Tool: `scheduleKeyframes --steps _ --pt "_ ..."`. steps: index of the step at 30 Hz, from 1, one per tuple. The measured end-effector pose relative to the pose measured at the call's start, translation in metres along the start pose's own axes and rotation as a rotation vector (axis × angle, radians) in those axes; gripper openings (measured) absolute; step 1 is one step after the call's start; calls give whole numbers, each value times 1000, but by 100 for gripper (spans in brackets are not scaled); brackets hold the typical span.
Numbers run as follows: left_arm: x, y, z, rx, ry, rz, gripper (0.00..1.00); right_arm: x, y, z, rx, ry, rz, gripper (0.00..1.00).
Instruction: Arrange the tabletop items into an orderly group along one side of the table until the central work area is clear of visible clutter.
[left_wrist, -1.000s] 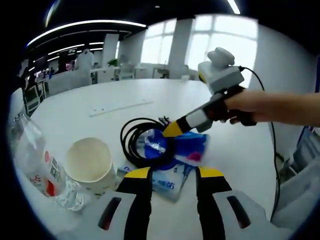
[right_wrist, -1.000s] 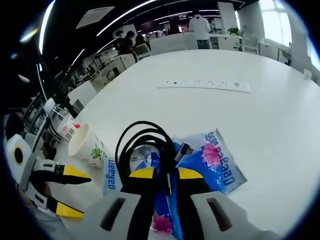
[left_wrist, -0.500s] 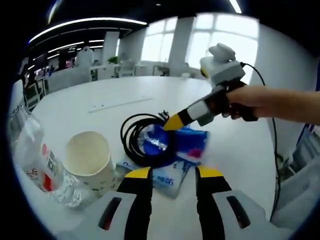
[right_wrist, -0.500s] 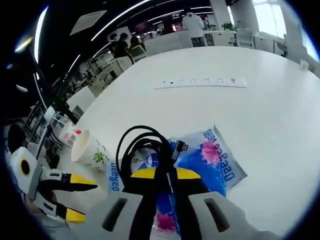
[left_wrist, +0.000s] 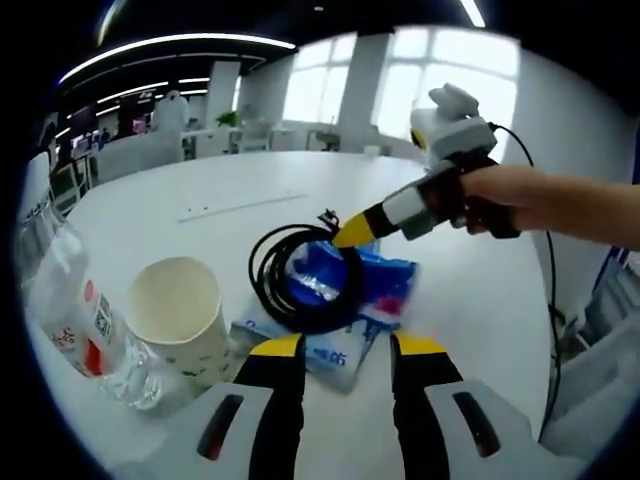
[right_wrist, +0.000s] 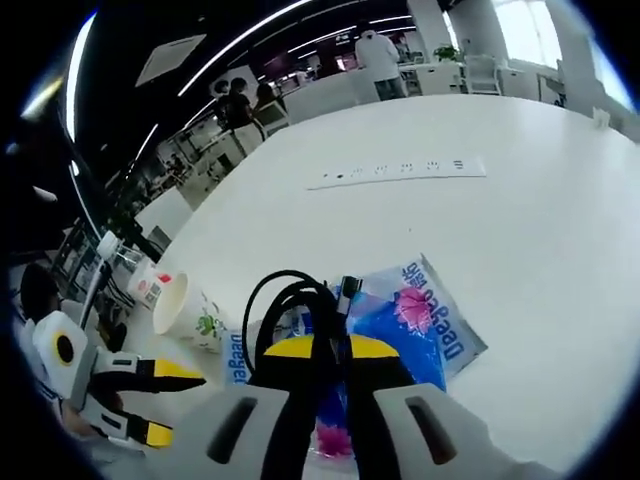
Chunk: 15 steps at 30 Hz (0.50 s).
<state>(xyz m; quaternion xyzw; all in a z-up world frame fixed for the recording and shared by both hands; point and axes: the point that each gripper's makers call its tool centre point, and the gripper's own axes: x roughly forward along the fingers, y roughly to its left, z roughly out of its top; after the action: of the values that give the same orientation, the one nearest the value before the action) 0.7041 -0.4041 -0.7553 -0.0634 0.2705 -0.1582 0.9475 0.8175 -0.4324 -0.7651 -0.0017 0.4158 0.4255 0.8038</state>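
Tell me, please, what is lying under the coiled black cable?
The coiled black cable, gripped by the right tongs, sits over blue tissue packs with pink flowers on the white table. Parts of the packs are covered by the coil; anything beneath them cannot be seen.

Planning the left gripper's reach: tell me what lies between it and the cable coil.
In the left gripper view, blue tissue packs lie between the left gripper and the cable coil.

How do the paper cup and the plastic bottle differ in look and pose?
The paper cup is opaque cream with a wide open mouth; the plastic bottle is clear, with a red and white label. In the left gripper view the cup shows its open inside, while the bottle's top runs out past the picture's edge. The cup lies nearer the black cable than the bottle. Both rest on the white table, side by side.
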Motion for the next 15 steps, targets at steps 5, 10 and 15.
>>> scheduleKeyframes --steps 5,10,15 --pt "0 0 1 -1 -3 1 30 -3 -1 0 16 -7 1 5" --pt "1 4 -3 -12 6 12 28 -10 4 0 25 -11 19 5" --pt "5 12 -6 -49 15 46 27 -16 6 -5 14 -9 25 5"
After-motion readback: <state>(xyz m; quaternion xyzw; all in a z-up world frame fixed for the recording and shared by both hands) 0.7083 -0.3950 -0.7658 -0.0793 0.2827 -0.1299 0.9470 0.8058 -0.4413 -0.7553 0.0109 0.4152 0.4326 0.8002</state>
